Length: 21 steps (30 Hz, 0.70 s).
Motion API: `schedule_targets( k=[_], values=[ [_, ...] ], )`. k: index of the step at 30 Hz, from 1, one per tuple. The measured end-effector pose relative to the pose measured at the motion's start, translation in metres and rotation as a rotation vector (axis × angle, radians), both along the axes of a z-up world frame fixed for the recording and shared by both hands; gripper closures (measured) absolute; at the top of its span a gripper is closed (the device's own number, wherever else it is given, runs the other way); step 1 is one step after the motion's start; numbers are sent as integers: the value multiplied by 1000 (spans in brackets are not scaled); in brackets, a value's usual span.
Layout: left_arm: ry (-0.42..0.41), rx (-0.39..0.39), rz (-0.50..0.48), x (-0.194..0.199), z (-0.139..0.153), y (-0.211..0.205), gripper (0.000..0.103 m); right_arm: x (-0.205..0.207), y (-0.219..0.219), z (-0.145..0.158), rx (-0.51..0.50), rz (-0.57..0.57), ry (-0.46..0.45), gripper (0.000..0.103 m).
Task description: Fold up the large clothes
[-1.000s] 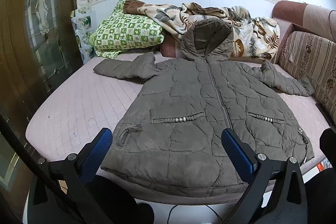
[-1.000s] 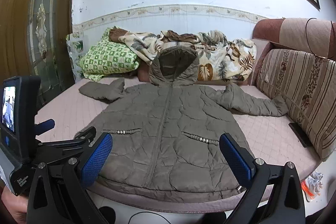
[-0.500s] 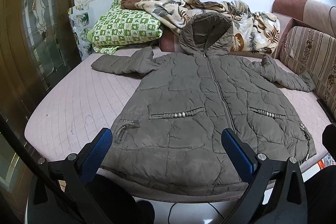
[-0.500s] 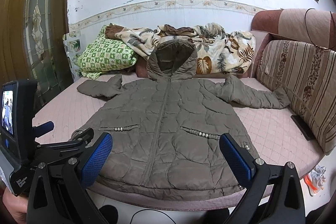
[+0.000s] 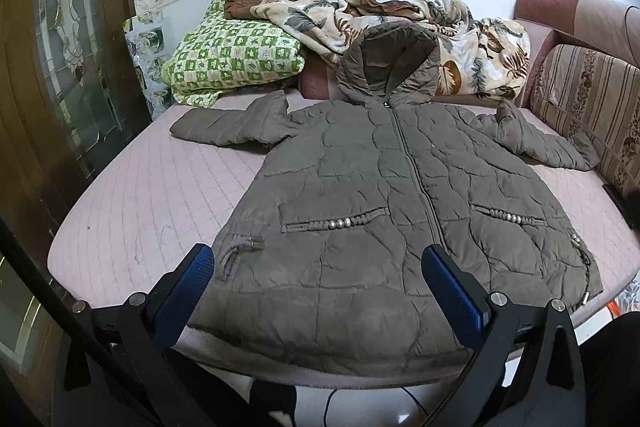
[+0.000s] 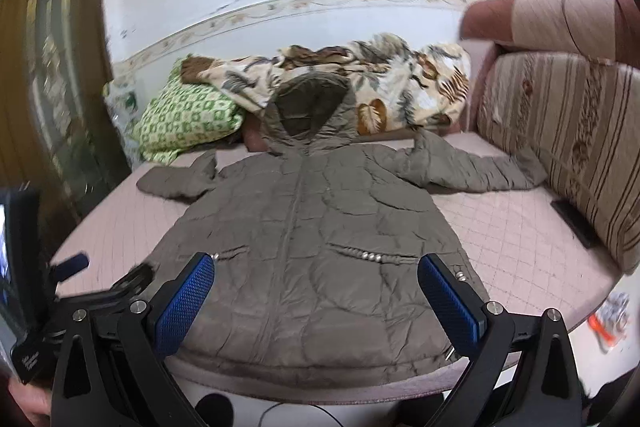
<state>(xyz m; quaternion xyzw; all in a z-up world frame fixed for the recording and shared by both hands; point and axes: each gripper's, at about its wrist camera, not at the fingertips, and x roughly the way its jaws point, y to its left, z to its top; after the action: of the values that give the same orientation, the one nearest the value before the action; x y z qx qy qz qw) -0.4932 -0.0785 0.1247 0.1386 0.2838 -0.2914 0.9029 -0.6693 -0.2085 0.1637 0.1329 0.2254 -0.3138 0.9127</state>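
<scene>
at the far left stands a dark wooden door point(image 5: 60, 75) with patterned glass panes, and just inside it the pink quilted mattress point(image 5: 132, 211) begins. the left gripper point(image 5: 318, 273) hangs over the near edge of the bed with its blue-padded fingers point(image 5: 188, 291) spread wide and nothing between them, the left pad over bare mattress beside the hem, the right pad over the lower front of the coat. a green checked pillow point(image 5: 232, 63) sits at the back left corner, touching a leaf-print blanket point(image 5: 400, 23) bunched along the wall. the brown quilted coat point(image 5: 384, 203) lies face up and zipped in the middle of the mattress, both sleeves stretched out sideways, the hood point(image 5: 390, 67) propped up against the blanket, the hem reaching the near edge (two beaded pocket trims show on the front). in the right wrist view, which is somewhat blurred, the right gripper point(image 6: 316, 273) is likewise spread apart and holding nothing, hovering above the coat's hem without touching it; the left gripper's body with its small screen shows at that view's left edge. to the right a striped sofa backrest point(image 6: 568, 147) runs along the mattress, a flat dark object point(image 6: 574, 223) lies at its foot, and the right sleeve cuff ends just beside the backrest
</scene>
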Motion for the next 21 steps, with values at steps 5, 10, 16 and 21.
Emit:
schedule_targets(
  k=[5,10,16,21],
  values=[
    [17,13,-23,24,0,-22,0,2,-49,0,59,-100,36,0],
    [-26,4,-49,58,10,-63,0,-12,-100,1,129,-200,-41,0],
    [22,31,-201,107,1,-157,0,-30,-178,-10,229,-285,-53,0],
    [127,76,-255,134,-57,-198,0,-54,-261,-21,386,-351,-123,9]
  ],
)
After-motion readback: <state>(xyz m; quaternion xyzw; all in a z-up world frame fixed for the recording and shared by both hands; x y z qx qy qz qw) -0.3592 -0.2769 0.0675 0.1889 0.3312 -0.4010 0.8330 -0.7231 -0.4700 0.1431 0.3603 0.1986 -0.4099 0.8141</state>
